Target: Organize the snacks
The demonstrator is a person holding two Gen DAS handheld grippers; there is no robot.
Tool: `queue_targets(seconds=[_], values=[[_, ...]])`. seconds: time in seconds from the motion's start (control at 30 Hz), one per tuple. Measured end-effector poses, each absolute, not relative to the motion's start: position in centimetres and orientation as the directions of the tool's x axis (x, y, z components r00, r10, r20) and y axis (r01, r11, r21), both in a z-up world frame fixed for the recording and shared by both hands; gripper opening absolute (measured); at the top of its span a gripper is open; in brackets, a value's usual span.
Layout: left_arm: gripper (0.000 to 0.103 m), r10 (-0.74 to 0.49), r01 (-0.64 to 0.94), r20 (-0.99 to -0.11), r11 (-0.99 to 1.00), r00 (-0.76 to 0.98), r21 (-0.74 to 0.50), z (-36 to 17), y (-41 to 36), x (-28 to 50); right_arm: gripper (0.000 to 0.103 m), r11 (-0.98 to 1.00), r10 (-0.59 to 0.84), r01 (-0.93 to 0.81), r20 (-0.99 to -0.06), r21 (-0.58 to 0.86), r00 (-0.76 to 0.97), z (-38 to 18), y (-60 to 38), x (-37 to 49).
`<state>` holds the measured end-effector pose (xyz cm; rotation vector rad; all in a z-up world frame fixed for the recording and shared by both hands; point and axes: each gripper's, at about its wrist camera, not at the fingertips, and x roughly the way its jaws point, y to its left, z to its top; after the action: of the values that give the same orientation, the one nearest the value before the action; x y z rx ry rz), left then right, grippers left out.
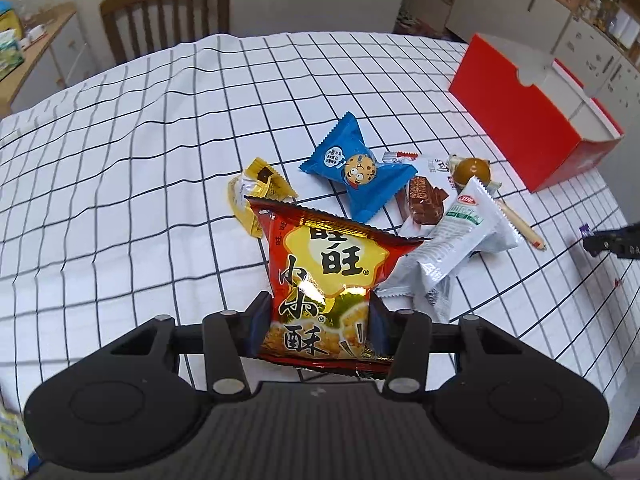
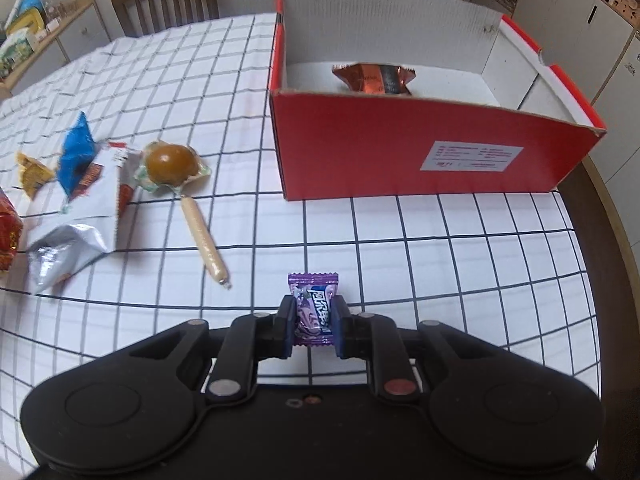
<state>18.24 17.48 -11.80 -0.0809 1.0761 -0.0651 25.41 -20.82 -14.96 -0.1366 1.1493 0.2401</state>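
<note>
Left claw [image 1: 320,320] grips a red-and-yellow snack bag [image 1: 326,276]. Right claw [image 2: 314,322] pinches a purple candy [image 2: 313,308] before the red box [image 2: 420,148].

Both views are evenly and brightly lit by soft indoor light, with only faint shadows under the snacks. Glare flares on the red snack bag [image 1: 326,280] at the left view's centre. Fisheye bending curves the checked tablecloth [image 2: 440,240] toward 3 and 9 o'clock; dark vignetting fills the corners, and the left edge of the right view is slightly blurred.

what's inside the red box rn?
One copper-orange wrapped snack lies on the floor of the red box. The near wall hides the front of the floor.
</note>
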Motion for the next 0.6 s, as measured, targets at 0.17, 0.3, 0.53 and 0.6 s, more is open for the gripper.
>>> queue_targets(seconds=[0.17, 0.3, 0.53, 0.6], values=[[0.048, -0.081, -0.033, -0.863, 0.993, 0.498, -0.113, -10.1, 16.8, 17.2, 0.016, 0.96, 0.163, -0.276, -0.895, 0.047, 0.414, -12.7, -21.3, 24.2], [0.048, -0.08, -0.07, -0.85, 0.988, 0.521, -0.136, -8.3, 15.8, 16.6, 0.016, 0.954, 0.197, -0.293, -0.877, 0.068, 0.438, -10.7, -21.6, 23.4], [0.048, -0.093, -0.118, -0.834, 0.976, 0.544, -0.186, -5.7, 13.4, 16.1, 0.016, 0.941, 0.251, -0.323, -0.847, 0.1, 0.469, -7.7, -22.5, 22.4], [0.048, -0.096, -0.116, -0.831, 0.975, 0.548, -0.189, -5.1, 12.5, 16.0, 0.016, 0.938, 0.263, -0.33, -0.839, 0.107, 0.476, -7.0, -22.8, 22.2]])
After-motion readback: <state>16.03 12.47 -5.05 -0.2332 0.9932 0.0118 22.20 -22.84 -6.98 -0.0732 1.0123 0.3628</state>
